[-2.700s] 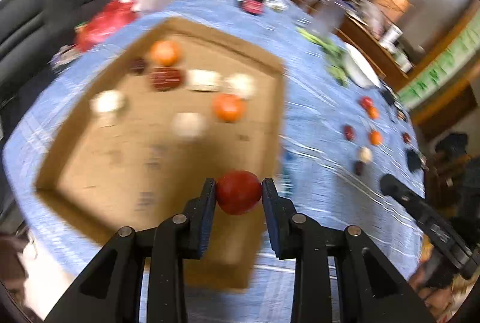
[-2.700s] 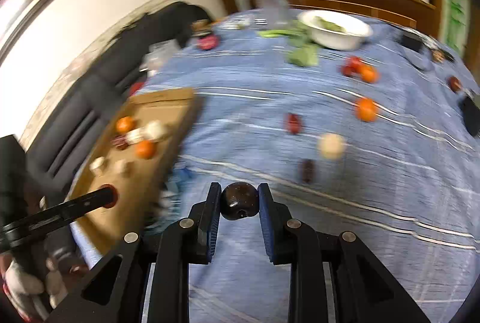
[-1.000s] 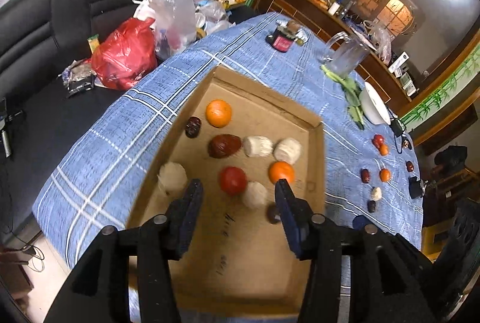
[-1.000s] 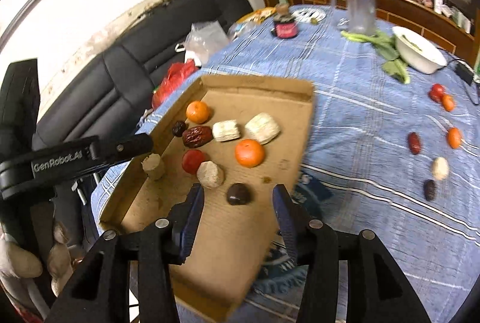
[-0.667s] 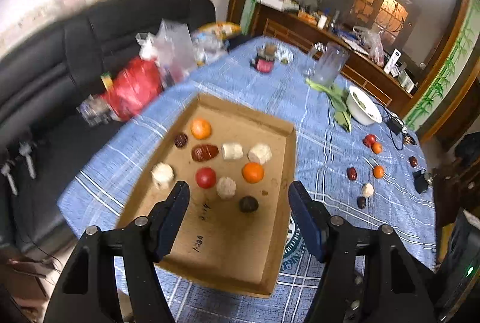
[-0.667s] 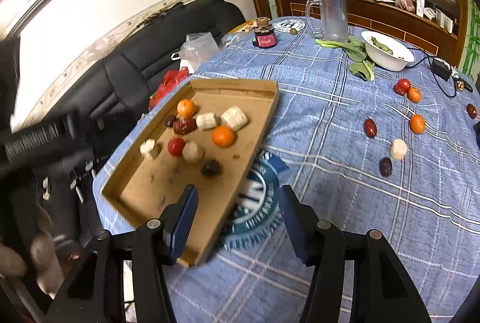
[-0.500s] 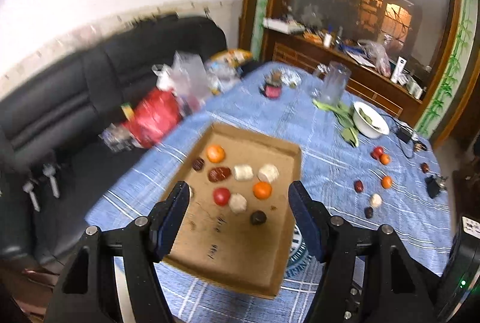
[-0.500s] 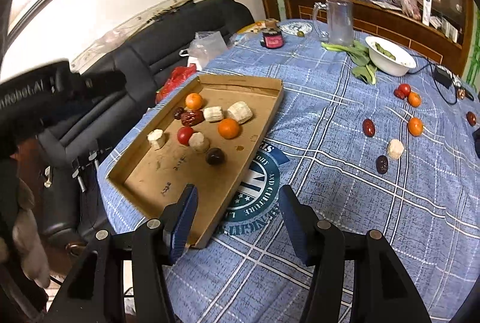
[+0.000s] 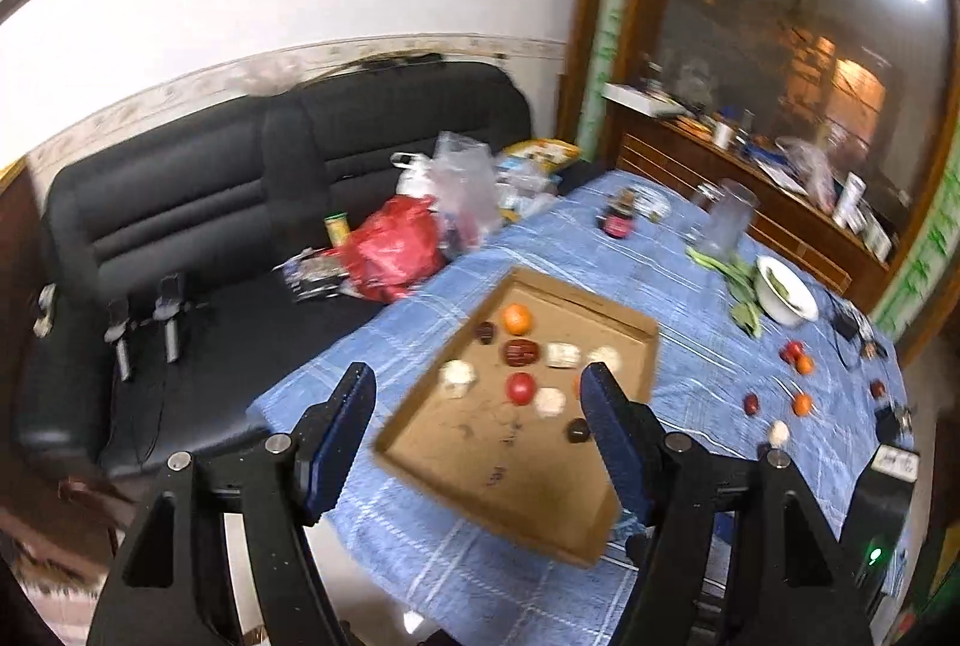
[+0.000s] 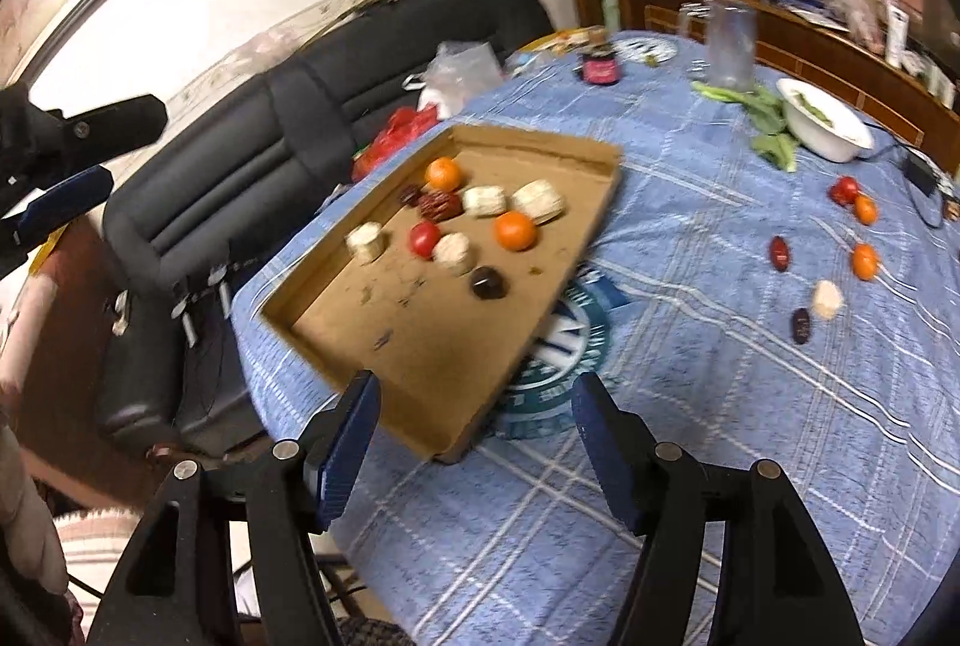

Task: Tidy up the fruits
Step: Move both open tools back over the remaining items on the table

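Now empty-handed on both sides: left gripper (image 9: 480, 424) and right gripper (image 10: 474, 436) with fingers apart, jaws just been opening, nothing between them. Delivered since a few seconds back: the red tomato (image 9: 519, 387) carried by the left and the dark round fruit (image 10: 489, 282) carried by the right, both lying in the cardboard tray (image 10: 420, 340) among the oranges, dates and pale corn pieces, toward the tray's middle and right-hand side. Both grippers pulled well back and above the tray, which sits at the table's near left edge on the blue checked tablecloth (image 10: 720, 406). Still loose toward the table's far right edge: a small scatter of fruits (image 10: 864, 260), well apart from the tray. Likely next, a reach across for that remaining group; task judged well over halfway.
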`<state>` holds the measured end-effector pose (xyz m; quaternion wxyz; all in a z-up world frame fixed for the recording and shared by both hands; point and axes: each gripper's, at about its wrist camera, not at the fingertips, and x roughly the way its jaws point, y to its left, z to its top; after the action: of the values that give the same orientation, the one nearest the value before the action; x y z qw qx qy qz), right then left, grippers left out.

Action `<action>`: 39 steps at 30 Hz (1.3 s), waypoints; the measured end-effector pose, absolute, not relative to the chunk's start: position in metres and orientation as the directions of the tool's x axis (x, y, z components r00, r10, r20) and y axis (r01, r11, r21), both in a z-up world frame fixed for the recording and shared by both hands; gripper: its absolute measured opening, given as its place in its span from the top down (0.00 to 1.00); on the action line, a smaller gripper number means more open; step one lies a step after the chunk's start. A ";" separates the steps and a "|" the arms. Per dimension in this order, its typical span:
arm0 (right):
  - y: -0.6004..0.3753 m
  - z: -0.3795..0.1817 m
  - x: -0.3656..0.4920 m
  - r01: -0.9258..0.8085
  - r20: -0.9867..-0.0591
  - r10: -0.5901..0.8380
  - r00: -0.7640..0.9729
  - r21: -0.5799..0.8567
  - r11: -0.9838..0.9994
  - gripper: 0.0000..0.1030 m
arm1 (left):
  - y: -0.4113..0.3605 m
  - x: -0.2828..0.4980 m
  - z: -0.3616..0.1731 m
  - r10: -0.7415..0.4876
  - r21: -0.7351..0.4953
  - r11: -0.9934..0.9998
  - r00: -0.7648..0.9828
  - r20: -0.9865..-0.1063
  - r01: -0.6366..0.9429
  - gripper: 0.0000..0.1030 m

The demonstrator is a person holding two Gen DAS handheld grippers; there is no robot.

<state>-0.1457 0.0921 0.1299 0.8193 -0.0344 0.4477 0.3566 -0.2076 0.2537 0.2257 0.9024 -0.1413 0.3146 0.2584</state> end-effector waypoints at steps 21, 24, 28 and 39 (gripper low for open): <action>0.164 0.108 -0.199 -0.787 -0.808 0.557 0.191 0.213 0.579 0.31 | 0.314 -0.285 0.202 0.427 -0.201 0.660 0.582 -0.693 -0.724 0.30; 0.161 0.108 -0.197 -0.779 -0.809 0.555 0.195 0.216 0.589 0.31 | 0.312 -0.282 0.200 0.416 -0.199 0.671 0.585 -0.696 -0.714 0.30; 0.159 0.107 -0.197 -0.770 -0.810 0.550 0.202 0.216 0.600 0.31 | 0.306 -0.275 0.198 0.404 -0.191 0.692 0.592 -0.698 -0.696 0.30; 0.119 0.101 -0.181 -0.691 -0.829 0.500 0.252 0.208 0.692 0.31 | 0.259 -0.228 0.178 0.296 -0.177 0.796 0.627 -0.721 -0.579 0.30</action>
<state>-0.1806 0.1188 0.1011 0.7849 -0.0994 0.4797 0.3794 -0.2278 0.2585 0.1781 0.8794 -0.2003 0.3531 0.2488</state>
